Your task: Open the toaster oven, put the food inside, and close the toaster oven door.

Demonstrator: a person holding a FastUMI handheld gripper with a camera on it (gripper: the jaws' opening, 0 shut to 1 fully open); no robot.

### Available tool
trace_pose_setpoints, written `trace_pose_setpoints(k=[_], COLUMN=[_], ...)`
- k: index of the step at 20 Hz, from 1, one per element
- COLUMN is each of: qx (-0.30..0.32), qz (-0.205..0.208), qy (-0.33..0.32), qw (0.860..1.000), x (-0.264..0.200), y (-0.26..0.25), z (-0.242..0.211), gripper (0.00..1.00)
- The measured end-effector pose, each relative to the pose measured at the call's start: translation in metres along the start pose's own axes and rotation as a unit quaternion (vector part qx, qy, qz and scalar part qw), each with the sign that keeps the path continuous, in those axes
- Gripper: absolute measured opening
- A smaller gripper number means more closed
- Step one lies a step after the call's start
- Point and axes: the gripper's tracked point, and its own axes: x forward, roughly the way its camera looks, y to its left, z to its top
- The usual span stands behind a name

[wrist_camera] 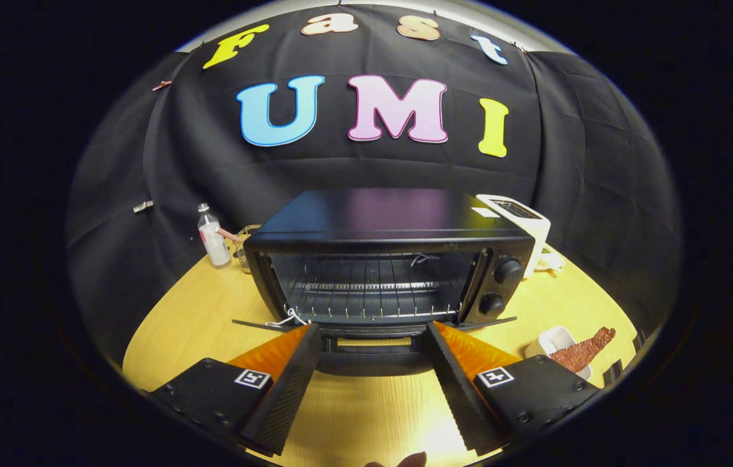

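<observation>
Black metal makes up the toaster oven (392,259), which sits in the middle of a yellow wooden table (191,324), at twelve o'clock from the gripper (373,334). Its top is glossy and catches a faint purple sheen. Its glass door (373,353) is dropped fully open and lies flat toward the fingers, the handle edge nearest them. Inside, a wire rack (366,285) spans the cavity and nothing lies on it. Two round knobs (499,285) stand one above the other on the oven's right side panel.

At four o'clock from the oven, a small white dish (554,340) rests on the table with a brown, crumbly piece of food (584,350) lying across it and sticking out past its rim. At two o'clock, just behind the oven's right corner, stands a white toaster (522,224). At ten o'clock, near the cloth wall, stands a small clear bottle (213,243) with a white and red label; its print is too small to read. A white sticker on the oven's top is likewise unreadable.

The gripper's fingers (295,383) are spread wide with nothing between them, their tips sitting at either end of the lowered door's front edge; whether they touch it I cannot tell. Each finger base carries a small square black-and-white marker (253,378).
</observation>
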Motion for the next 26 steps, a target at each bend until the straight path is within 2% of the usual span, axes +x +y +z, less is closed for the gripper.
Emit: trace_pose_setpoints(k=[7,10,14,19,23,26], qx=[0.003,0.002,-0.012,-0.022,-0.021,-0.01], qz=[-0.003,0.0,0.014,0.068,0.08,0.074], qy=[0.05,0.108,0.125,0.107,0.072,0.06], qw=[0.999,0.994,0.992,0.992,0.994,0.995], x=[-0.015,-0.017,-0.026,-0.062,-0.099,-0.121], y=[0.0,-0.006,-0.019,-0.044,-0.094,-0.141], z=[-0.046,-0.088,-0.101,-0.076,-0.037,-0.012], gripper=[0.99,0.99,0.99,0.99,0.99,0.98])
